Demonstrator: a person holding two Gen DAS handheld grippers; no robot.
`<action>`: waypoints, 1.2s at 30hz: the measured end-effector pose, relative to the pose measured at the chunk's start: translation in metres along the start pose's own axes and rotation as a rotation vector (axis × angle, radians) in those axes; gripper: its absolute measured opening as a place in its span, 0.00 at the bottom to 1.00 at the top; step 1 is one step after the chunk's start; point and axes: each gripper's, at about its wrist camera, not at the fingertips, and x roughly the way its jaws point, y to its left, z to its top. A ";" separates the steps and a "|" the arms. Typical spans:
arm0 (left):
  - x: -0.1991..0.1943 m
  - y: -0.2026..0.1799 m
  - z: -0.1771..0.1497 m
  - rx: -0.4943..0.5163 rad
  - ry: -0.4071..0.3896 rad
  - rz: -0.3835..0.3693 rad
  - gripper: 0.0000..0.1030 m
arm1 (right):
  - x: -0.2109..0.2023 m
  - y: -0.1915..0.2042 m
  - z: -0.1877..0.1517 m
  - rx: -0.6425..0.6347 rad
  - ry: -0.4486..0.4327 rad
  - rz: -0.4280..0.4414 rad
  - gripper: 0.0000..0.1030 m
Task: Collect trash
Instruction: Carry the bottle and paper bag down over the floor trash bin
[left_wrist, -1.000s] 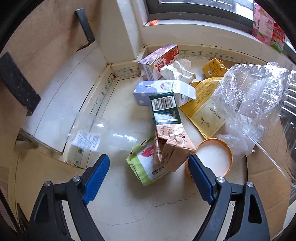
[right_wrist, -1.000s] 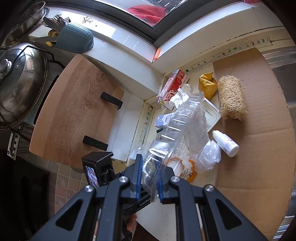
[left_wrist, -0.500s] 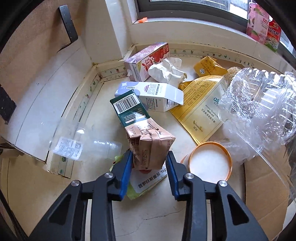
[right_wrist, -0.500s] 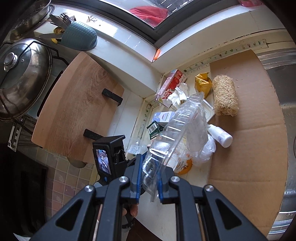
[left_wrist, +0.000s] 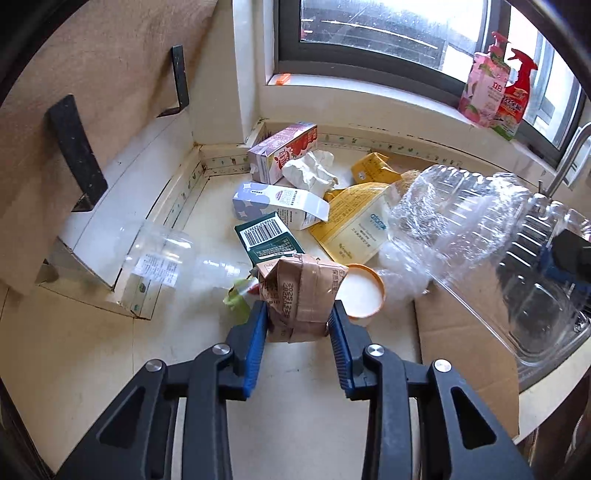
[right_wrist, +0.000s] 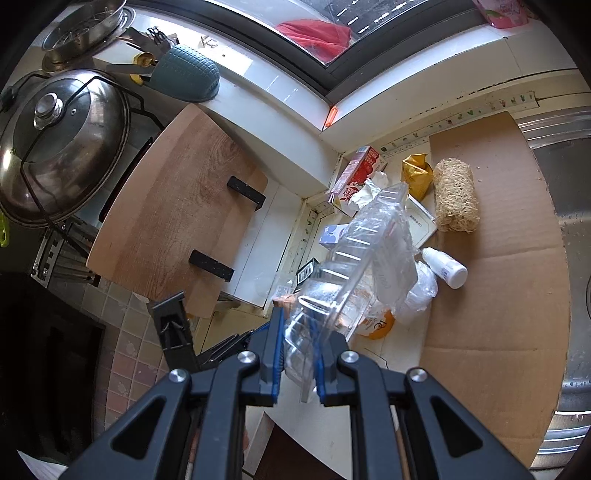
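Two claws loaded. Left gripper (left_wrist: 298, 325): jaws closing, blue pads pressed on crumpled brown carton (left_wrist: 301, 295), raised above the counter's trash pile. Right gripper (right_wrist: 298, 363): jaws narrow, clamped on clear plastic clamshell (right_wrist: 365, 258), held over the same pile.

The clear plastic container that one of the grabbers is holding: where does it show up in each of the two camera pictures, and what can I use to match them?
Left wrist view: the clear plastic container fills the right side, hanging above the cardboard.
Right wrist view: it stands in the centre, reaching up from the right gripper, whose jaws are clamped on its lower edge.
Shared landmark: the strawberry milk carton in the corner below the window.
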 end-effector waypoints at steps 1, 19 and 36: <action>-0.010 -0.001 -0.004 0.000 -0.004 -0.009 0.30 | -0.003 0.004 -0.004 -0.005 -0.002 0.001 0.13; -0.166 0.011 -0.109 0.091 -0.072 -0.210 0.30 | -0.063 0.103 -0.149 -0.147 -0.039 -0.046 0.13; -0.209 -0.009 -0.216 0.100 0.067 -0.240 0.30 | -0.074 0.105 -0.249 -0.287 0.232 -0.059 0.13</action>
